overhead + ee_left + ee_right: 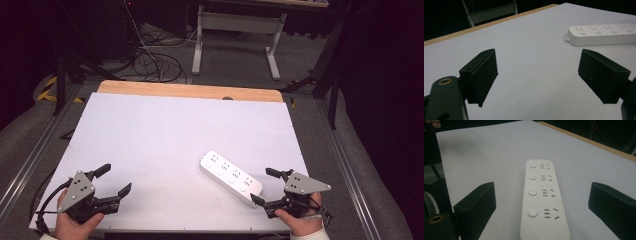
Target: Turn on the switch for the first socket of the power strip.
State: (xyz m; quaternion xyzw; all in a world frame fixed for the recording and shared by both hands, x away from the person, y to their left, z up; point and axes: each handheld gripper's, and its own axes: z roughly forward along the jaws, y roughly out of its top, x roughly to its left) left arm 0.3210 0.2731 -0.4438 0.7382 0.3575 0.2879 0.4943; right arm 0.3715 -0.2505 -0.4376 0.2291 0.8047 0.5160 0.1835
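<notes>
White plastic, long and flat with rounded corners, the four-socket power strip (pixel 230 178) lies on the pale grey surface (pixel 165 135), toward my right and slanting away from me to the left. Each socket has a round button beside it, plain in my right claw view, where the strip (pixel 544 202) runs straight away between the two black jaws with its near end low in the frame.

My right claw (pixel 269 186) rests at the near right edge of the surface, jaws spread wide and released; the near end of the strip sits just in front of them, and nothing presses on it. One jaw tip lies close beside the strip's end, though I cannot tell whether it touches.

My left claw (pixel 114 179) rests at the near left corner, well apart from the strip, jaws wide and gripping nothing. In its own view the strip (pixel 599 33) lies farther off, up and to the right, over bare surface (pixel 531 75).

A light wooden strip (pixel 190 91) borders the far side of the surface.
</notes>
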